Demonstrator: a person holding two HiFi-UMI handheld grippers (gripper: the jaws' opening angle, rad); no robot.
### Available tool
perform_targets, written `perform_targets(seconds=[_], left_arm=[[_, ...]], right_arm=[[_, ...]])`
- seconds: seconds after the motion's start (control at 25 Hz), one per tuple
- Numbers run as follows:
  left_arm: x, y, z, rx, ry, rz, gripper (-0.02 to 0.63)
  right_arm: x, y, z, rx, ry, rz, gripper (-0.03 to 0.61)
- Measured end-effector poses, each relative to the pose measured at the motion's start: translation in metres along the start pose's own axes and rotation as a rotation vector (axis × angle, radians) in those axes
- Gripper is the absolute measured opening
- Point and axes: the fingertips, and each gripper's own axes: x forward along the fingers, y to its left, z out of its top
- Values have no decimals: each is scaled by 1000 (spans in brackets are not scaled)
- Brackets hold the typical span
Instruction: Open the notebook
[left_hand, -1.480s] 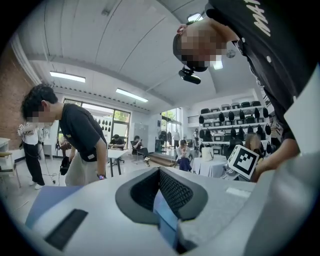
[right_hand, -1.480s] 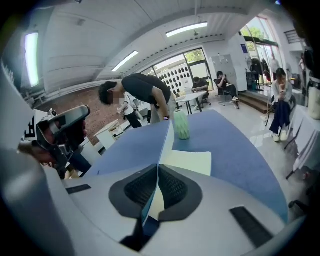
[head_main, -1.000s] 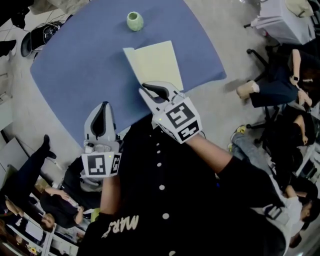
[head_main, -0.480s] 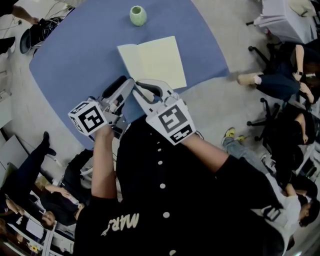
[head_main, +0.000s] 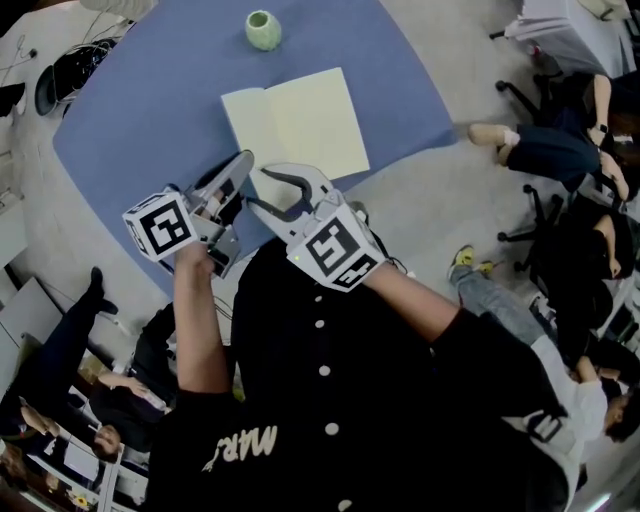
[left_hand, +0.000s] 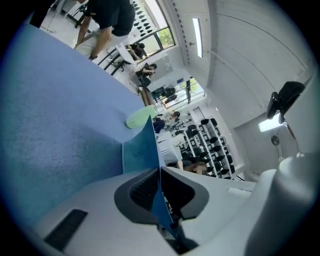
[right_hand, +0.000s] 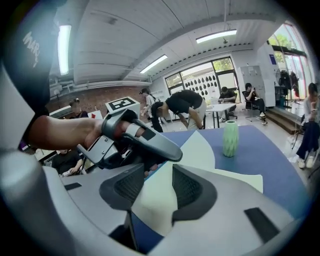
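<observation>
On the notebook cover (left_hand: 141, 149), left fingers (left_hand: 140, 190) have just closed.

Blue table (head_main: 130, 130) with notebook (head_main: 300, 120), green vase (head_main: 263, 30)

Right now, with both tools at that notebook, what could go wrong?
The left gripper, whose jaws have just been closing, pinches the thin blue cover by its edge; a hard pull might crease or tear it.
The right gripper, whose jaws have just been opening, straddles a pale yellow page; loose, it could flop back shut.
The pale notebook lies near the edge of the blue table; tugging might drag it off.
</observation>
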Motion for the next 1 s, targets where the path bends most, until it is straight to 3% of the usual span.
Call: perform_targets(seconds=[0.12, 0.2, 0.24, 0.32, 0.52, 0.68, 0.84, 1.0], left_arm=[[1, -1, -3, -15, 6, -12, 20], [2, -2, -4, -4, -8, -11, 20], [2, -2, -2, 8, -15, -6, 17], [2, -1, 1, 28, -15, 5, 14], [3, -8, -2, 43, -13, 3, 14], [7, -11, -4, 78, -9, 22, 14], [7, -10, -4, 88, 0, 44, 14], [4, -5, -4, 94, 3, 72, 14]], right_arm=[[-14, -5, -4, 21, -53, 27, 196], [-26, -21, -5, 109, -99, 2, 241], [-32, -31, -6, 155, -121, -17, 204], [-43, -54, -17, 202, -139, -57, 206], [-68, -126, -93, 295, 47, -321, 211], [-76, -157, -135, 353, 156, -464, 238], [-73, -162, -146, 361, 206, -500, 223], [-77, -161, -142, 304, 236, -543, 157]])
